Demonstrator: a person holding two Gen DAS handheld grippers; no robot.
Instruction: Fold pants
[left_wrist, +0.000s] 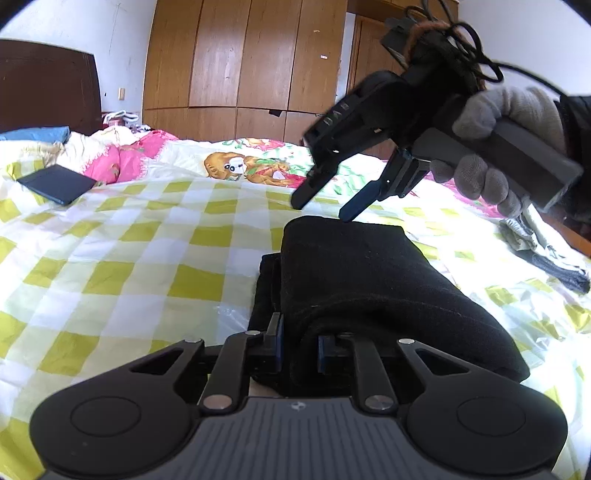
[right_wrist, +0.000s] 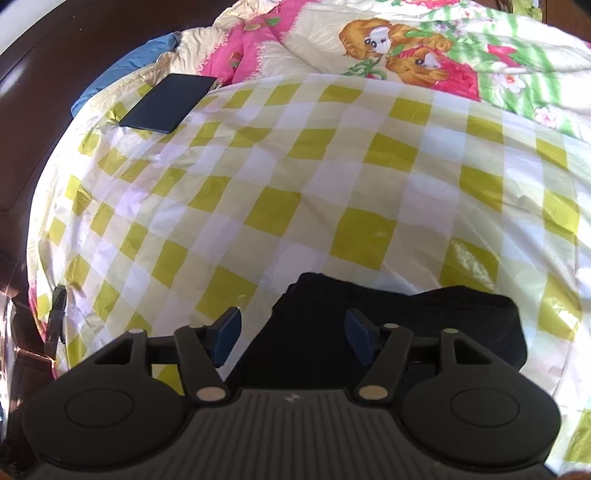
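The black pants (left_wrist: 354, 273) lie folded into a thick bundle on the yellow-checked bed cover (left_wrist: 140, 258). My left gripper (left_wrist: 300, 349) is shut on the near end of the pants, with black cloth pinched between its blue pads. My right gripper (left_wrist: 325, 208), held in a grey-gloved hand, hovers open just above the far end of the bundle. In the right wrist view the open right gripper (right_wrist: 291, 332) stands over the pants (right_wrist: 399, 325), its jaws wide apart and empty.
A dark flat tablet (left_wrist: 55, 182) lies at the far left of the bed, also in the right wrist view (right_wrist: 168, 102). A pink floral quilt (left_wrist: 125, 155) is bunched at the back. Grey and dark clothes (left_wrist: 543, 247) lie at the right. Wooden wardrobes (left_wrist: 243, 59) stand behind.
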